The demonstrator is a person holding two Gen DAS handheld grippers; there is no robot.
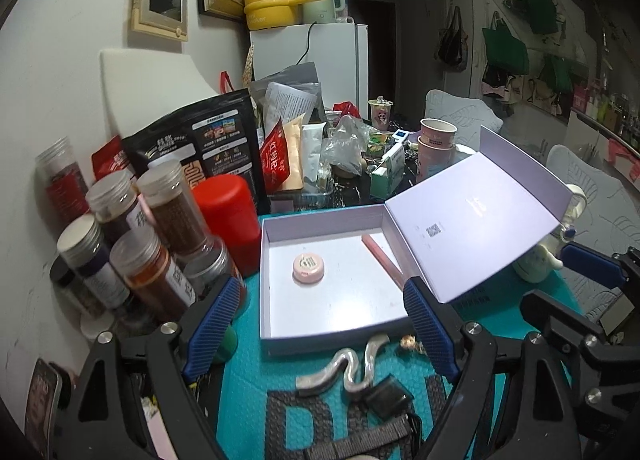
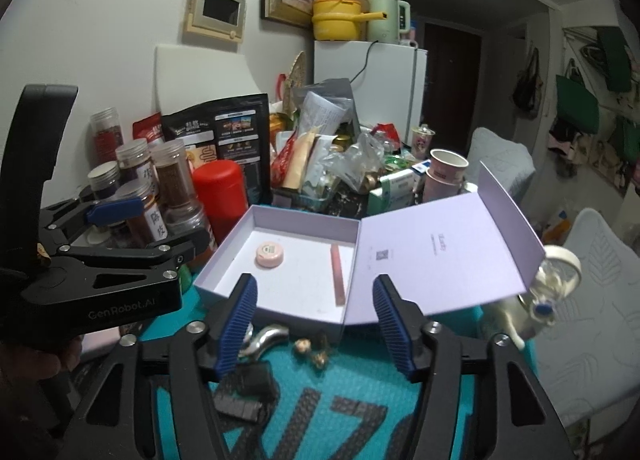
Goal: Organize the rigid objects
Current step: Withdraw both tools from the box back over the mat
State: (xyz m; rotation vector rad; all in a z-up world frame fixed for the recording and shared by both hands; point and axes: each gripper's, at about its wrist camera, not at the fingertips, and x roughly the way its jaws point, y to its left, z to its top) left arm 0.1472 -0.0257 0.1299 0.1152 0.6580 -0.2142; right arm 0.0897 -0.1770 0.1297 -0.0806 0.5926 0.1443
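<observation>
An open lavender box (image 1: 320, 222) sits on a teal mat (image 1: 248, 376), its lid (image 1: 476, 220) flipped to the right. Inside lie a round pink compact (image 1: 308, 268) and a pink stick (image 1: 382, 260). In front of the box are a wavy silver clip (image 1: 348, 368), small gold earrings (image 1: 412, 343) and a black object (image 1: 386, 400). My left gripper (image 1: 321, 286) hovers open over the box's near edge, nothing between its fingers. My right gripper (image 2: 316, 284) is also open and empty, above the box's (image 2: 224, 260) front wall, with the clip (image 2: 266, 338) and earrings (image 2: 312, 350) just below.
Spice jars (image 1: 152, 244) and a red canister (image 1: 228, 216) crowd the box's left side. Pouches, plastic bags and stacked paper cups (image 1: 436, 140) stand behind it. A white ceramic pot (image 2: 528, 312) sits under the lid at the right. A white fridge (image 2: 368, 92) is at the back.
</observation>
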